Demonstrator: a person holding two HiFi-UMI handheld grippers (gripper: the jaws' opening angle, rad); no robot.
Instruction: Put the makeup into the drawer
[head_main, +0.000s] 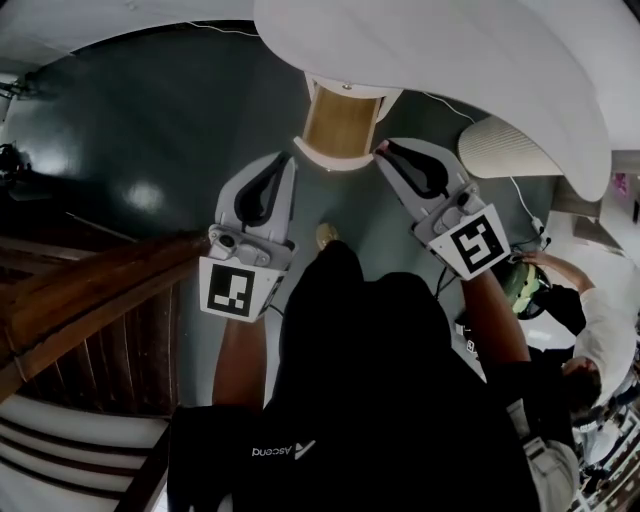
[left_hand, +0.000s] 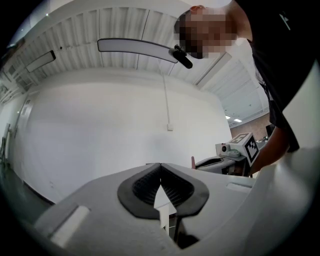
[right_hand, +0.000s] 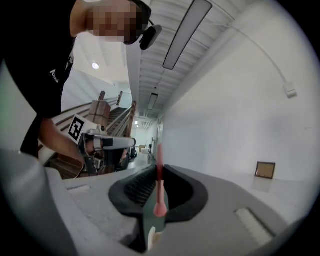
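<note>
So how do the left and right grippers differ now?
The left gripper has its jaws together on nothing; the right gripper is shut on a thin pink stick. The left gripper points nearly straight ahead; the right gripper slants inward. Both have dark ribbed pads.

Between my left gripper (head_main: 288, 160) and right gripper (head_main: 383, 150), just ahead, the open light-wood drawer (head_main: 340, 125) stands unblocked; the white curved tabletop (head_main: 450, 60) overhangs it; a brown wooden banister (head_main: 90, 290) flanks the left gripper's outer side.
</note>
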